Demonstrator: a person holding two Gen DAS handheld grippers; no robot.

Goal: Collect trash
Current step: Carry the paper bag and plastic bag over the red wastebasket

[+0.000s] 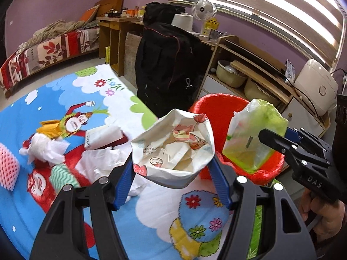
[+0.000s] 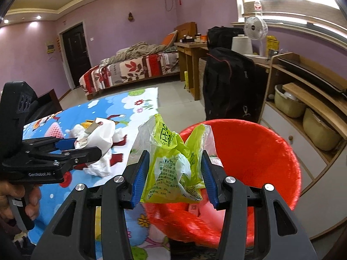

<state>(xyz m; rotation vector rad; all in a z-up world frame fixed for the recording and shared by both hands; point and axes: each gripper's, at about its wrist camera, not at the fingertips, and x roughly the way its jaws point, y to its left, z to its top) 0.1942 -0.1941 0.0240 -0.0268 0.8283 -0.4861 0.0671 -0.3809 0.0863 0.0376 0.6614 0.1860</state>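
My left gripper [image 1: 172,162] is shut on a crumpled white paper bag [image 1: 173,143] with cartoon prints, lifted above the play mat just left of the red mesh basket [image 1: 216,112]. My right gripper [image 2: 175,155] is shut on a green and clear plastic bag [image 2: 173,164], which hangs over the near rim of the red basket [image 2: 256,151]. The left wrist view shows the right gripper [image 1: 275,136] with its green bag [image 1: 253,134] over the basket. The right wrist view shows the left gripper [image 2: 86,146] with the white bag [image 2: 102,138].
On the colourful mat [image 1: 32,112] lie a white box [image 1: 104,137], white tissue [image 1: 45,149], a white plastic bag [image 1: 102,162], a yellow wrapper [image 1: 47,127] and pink foam netting [image 1: 6,166]. A black luggage bag [image 1: 169,65] and a wooden shelf [image 1: 260,80] stand behind the basket.
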